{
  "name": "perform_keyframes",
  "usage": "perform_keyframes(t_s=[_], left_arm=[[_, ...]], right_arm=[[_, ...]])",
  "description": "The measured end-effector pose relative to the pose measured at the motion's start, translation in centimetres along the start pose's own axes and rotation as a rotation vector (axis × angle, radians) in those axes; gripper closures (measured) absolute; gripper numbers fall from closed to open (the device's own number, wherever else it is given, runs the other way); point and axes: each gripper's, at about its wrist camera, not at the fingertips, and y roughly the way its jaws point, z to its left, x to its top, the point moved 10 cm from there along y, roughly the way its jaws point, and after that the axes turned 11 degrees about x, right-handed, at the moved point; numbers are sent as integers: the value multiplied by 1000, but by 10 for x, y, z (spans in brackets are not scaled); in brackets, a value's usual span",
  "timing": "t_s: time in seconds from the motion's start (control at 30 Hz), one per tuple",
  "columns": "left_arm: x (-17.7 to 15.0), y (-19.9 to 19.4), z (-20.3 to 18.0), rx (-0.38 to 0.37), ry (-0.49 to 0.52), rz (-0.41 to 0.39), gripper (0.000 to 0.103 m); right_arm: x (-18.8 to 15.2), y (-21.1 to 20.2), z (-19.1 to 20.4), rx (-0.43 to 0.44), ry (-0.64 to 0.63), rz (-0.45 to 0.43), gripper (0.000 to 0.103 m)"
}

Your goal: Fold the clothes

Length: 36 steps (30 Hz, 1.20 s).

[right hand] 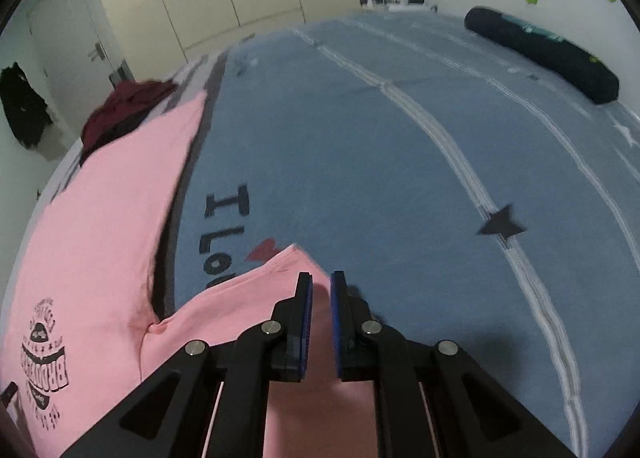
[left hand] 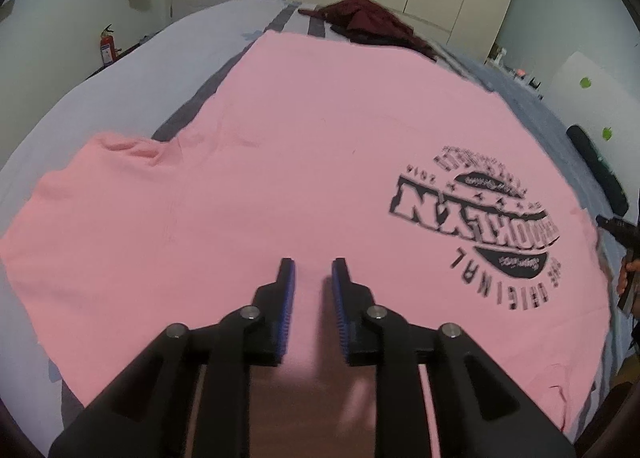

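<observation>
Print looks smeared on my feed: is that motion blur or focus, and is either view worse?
Left wrist: black print on the pink T-shirt streaked, as by motion; strong fisheye bending. Right wrist: sleeve edges and star smeared likewise; dim, flat light.

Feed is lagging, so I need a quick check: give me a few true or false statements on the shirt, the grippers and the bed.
1. The pink T-shirt lies print side up. True.
2. The left gripper clamps the shirt. False: its jaws stand apart over the fabric.
3. The dark red garment lies beyond the shirt. True.
4. The right gripper hovers over the print. False: it is at a sleeve.
</observation>
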Motion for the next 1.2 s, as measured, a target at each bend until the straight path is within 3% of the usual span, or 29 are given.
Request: perform_keyframes(t_s=[0.03,0.1,0.17,0.3,0.73,0.9,0.97,1.07,1.1,1.2], left_arm=[[2,-4,0,-5,-5,-15,81],[7,-15,-3,-22,-6,-51,75],[12,-24,-7,-36,-2,-80,68],[18,-37,-13,-71,-28,-108,61],[0,-53,-16,-56,-43,-99,61],[-4,-58,-16,-55,-43,-100,61],[-5,-59,-16,-56,-44,-100,61],[-6,-61,-13,-59,-51,-103,61],[-6,-62,-11,-60,-57,-104,61],[-5,-64,-2,-59,-78,-107,61]], right_arm=[[-2,-10,1,1,-19,-13,84],[-9,-30,5,6,-60,-40,55],[-19,-50,6,5,-89,-70,48],[-38,-73,-12,-13,-75,-72,48],[-94,-64,-60,-33,2,63,48],[-100,-59,-65,-22,25,56,46],[-99,-59,-63,-19,19,54,52],[-98,-58,-58,14,41,58,88],[-97,-57,-57,30,56,60,94],[-90,-66,-45,18,43,36,97]])
